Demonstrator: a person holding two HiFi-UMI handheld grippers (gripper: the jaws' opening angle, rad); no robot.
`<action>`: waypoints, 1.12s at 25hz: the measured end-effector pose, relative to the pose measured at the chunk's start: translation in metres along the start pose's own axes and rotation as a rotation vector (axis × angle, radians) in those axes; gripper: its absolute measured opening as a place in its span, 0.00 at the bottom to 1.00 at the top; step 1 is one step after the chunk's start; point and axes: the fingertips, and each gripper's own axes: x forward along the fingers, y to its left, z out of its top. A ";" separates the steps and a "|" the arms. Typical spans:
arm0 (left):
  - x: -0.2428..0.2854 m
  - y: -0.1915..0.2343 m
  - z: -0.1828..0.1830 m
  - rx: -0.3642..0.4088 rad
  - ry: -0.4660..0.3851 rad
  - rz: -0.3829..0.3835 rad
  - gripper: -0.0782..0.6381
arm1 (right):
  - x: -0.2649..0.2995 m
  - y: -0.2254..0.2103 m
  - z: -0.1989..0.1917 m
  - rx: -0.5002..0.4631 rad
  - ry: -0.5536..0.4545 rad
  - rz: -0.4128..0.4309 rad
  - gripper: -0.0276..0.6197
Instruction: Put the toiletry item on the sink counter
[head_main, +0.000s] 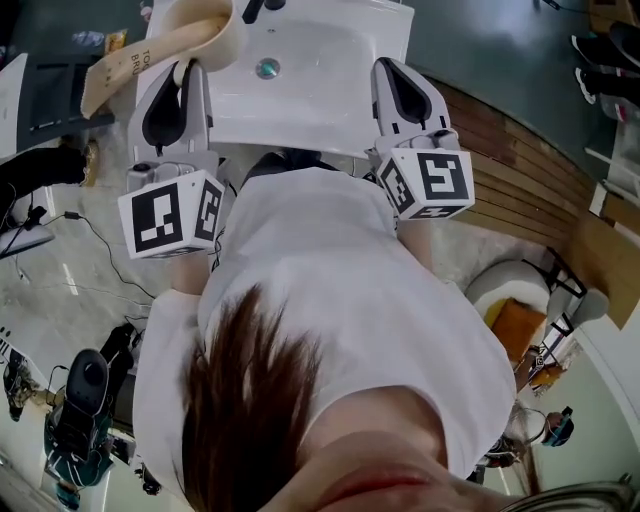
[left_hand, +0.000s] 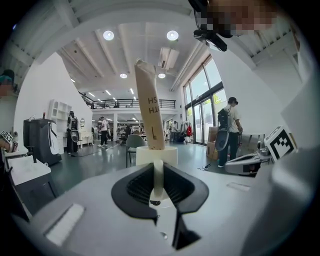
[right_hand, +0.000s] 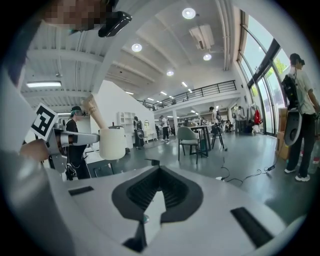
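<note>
Toothpaste tube (left_hand: 150, 107), cap clamped in left gripper (left_hand: 158, 176), crimp pointing outward

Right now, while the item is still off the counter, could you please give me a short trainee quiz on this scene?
1. Multiple choice: which gripper holds the beige tube? A) the left gripper B) the right gripper C) neither
2. True or false: the beige tube lies loose in the white sink with no gripper on it.
3. Fill in the blank: between the right gripper's jaws there is ____.

Key: 1 A; 2 false, as the left gripper's jaws are closed on the tube's white-capped end; 3 nothing.
</note>
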 end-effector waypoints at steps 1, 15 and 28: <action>0.001 -0.004 -0.001 -0.003 0.003 0.006 0.18 | -0.002 -0.005 -0.001 0.005 0.001 0.005 0.05; 0.006 0.015 0.001 0.021 0.016 0.059 0.18 | 0.012 -0.007 -0.013 0.049 0.006 0.023 0.05; 0.009 0.038 0.000 0.017 0.016 -0.005 0.18 | 0.026 0.011 -0.006 0.033 0.017 -0.032 0.05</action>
